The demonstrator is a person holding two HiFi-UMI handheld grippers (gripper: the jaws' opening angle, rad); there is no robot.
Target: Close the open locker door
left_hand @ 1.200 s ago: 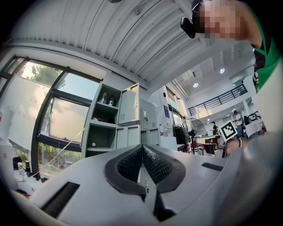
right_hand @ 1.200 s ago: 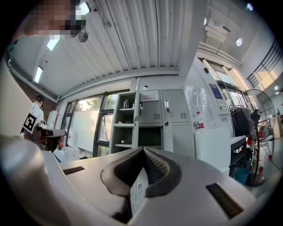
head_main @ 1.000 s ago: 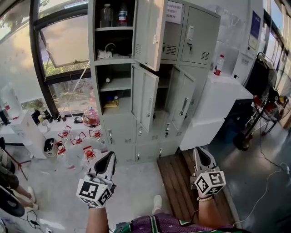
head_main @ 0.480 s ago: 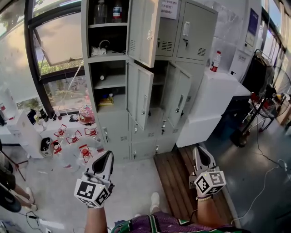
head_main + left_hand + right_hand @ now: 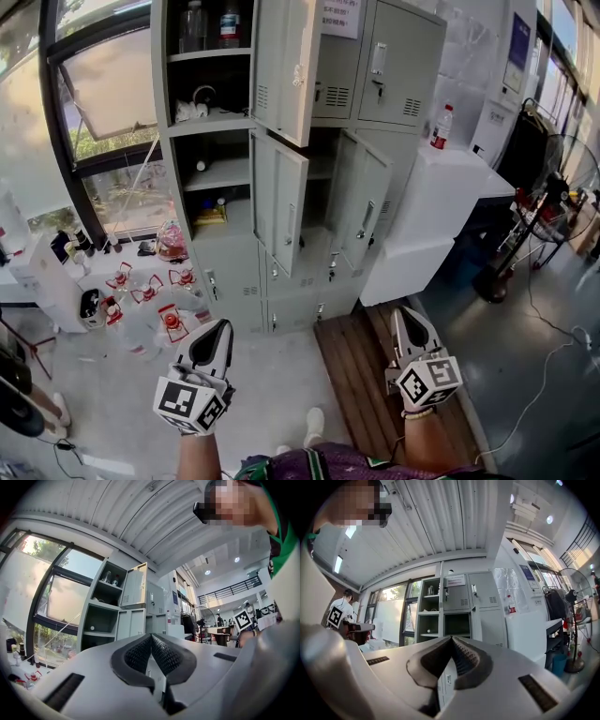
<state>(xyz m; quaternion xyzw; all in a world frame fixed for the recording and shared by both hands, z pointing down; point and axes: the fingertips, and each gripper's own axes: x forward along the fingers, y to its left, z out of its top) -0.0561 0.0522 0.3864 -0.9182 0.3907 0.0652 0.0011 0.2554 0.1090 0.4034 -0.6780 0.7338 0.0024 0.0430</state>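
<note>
A grey locker cabinet (image 5: 281,169) stands ahead with three doors swung open: an upper door (image 5: 281,66), a middle door (image 5: 278,202) and another middle door (image 5: 364,208) to its right. The open compartments hold bottles and small items. Both grippers are held low in the head view, well short of the lockers. My left gripper (image 5: 221,326) is shut and empty, with its tips meeting (image 5: 151,634) and the lockers (image 5: 119,606) far beyond them. The right gripper (image 5: 404,313) is also shut on nothing (image 5: 451,637) and faces the cabinet (image 5: 457,606).
Red-capped containers (image 5: 141,286) crowd the floor left of the lockers, below a window (image 5: 103,94). A white counter (image 5: 441,187) with a bottle (image 5: 437,127) adjoins the lockers on the right. A wooden platform (image 5: 366,375) lies under the right gripper. A fan (image 5: 562,178) stands at far right.
The lockers have shifted left and sit slightly larger in the head view. My left gripper has edged forward a little; the right one has stayed put. Both remain shut.
</note>
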